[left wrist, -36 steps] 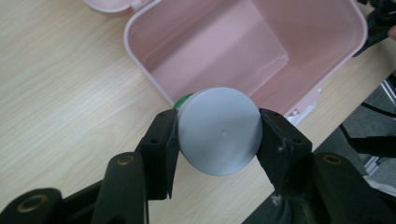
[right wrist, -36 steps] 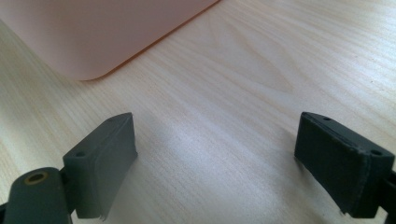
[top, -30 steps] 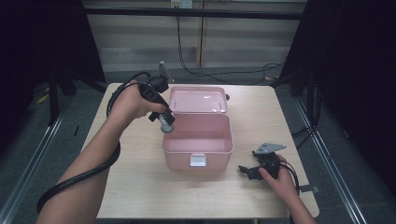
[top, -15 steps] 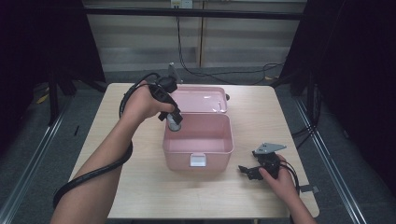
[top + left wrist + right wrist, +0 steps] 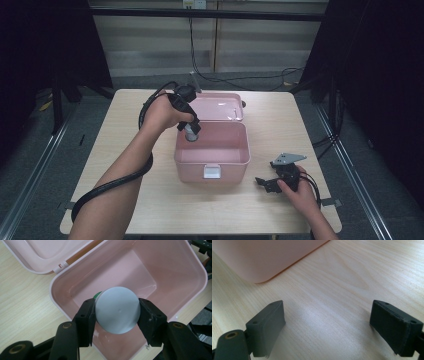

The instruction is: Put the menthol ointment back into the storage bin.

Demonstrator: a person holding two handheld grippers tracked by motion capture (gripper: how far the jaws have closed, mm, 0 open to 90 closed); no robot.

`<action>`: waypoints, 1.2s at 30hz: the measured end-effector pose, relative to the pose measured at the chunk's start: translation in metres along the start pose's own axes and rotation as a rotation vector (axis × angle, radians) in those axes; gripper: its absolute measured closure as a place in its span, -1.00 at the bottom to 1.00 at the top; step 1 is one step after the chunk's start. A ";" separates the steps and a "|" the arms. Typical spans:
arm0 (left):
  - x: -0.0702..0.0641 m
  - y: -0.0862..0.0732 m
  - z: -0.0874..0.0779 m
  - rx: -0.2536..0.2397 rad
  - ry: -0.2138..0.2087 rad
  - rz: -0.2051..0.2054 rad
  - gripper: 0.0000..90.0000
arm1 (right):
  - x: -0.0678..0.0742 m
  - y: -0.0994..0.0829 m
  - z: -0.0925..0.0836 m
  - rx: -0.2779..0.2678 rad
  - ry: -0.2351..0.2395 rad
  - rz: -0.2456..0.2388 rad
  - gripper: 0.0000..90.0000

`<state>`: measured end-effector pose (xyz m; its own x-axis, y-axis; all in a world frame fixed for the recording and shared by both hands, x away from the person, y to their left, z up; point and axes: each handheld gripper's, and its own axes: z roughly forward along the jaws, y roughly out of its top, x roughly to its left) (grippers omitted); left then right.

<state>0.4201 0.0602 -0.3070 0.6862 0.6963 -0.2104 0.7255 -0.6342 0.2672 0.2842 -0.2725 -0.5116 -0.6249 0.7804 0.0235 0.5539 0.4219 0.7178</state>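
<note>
Gripping: left gripper (image 5: 117, 315) has its fingers (image 5: 86, 320) about half spread and clamped on a grey-capped round jar (image 5: 117, 310), one pad on each side of the cap.
Jar: looks upright, cap facing the left gripper view's camera, a sliver of green peeking out behind the cap's edge; what's in it can't be seen.
Jar position: hanging over the open pink box (image 5: 212, 159), at its rear left corner in the high view, just above the box's inside; touching the floor or not — can't tell.
Box: lid (image 5: 220, 106) swung fully back and lying flat on the table (image 5: 125, 120), hinge side away from the person; the bare pink floor shows around the jar, nothing else lying on it.
Right gripper: (image 5: 274, 182) resting on the table to the right of the box, near its front corner, well apart from the jar.
Right fingers: (image 5: 265, 327) wide apart, nothing between them, just wood grain and the box's rounded corner beyond.
</note>
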 end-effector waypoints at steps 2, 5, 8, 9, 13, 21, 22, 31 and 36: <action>-0.001 0.001 0.003 0.003 0.008 0.000 0.11 | 0.000 0.000 0.000 0.000 0.000 0.000 -0.74; -0.003 0.003 0.008 0.008 0.012 0.007 0.11 | 0.000 0.000 0.000 0.000 0.000 0.000 -0.74; -0.006 0.005 0.013 0.003 0.017 0.022 0.11 | 0.000 0.000 0.000 0.000 0.000 0.000 -0.74; -0.006 0.005 0.015 0.004 0.017 0.024 0.11 | 0.000 0.000 0.000 0.000 0.000 0.000 -0.74; -0.008 0.007 0.021 -0.002 0.012 0.024 0.11 | 0.000 0.000 0.000 0.000 0.000 0.000 -0.74; -0.009 0.011 0.039 -0.011 0.012 0.009 0.11 | 0.000 0.000 0.000 -0.002 -0.001 0.000 -0.74; -0.009 0.011 0.041 -0.005 0.015 0.003 0.11 | 0.000 0.000 0.000 -0.002 -0.001 0.000 -0.74; -0.008 0.013 0.057 -0.007 0.021 -0.009 0.11 | 0.000 0.000 0.000 -0.002 0.000 0.000 -0.74; -0.009 0.015 0.063 -0.009 0.028 -0.017 0.11 | 0.000 0.000 0.000 -0.002 0.000 0.000 -0.74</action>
<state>0.4279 0.0234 -0.3602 0.6723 0.7160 -0.1882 0.7362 -0.6196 0.2723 0.2843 -0.2724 -0.5117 -0.6248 0.7805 0.0234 0.5526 0.4208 0.7194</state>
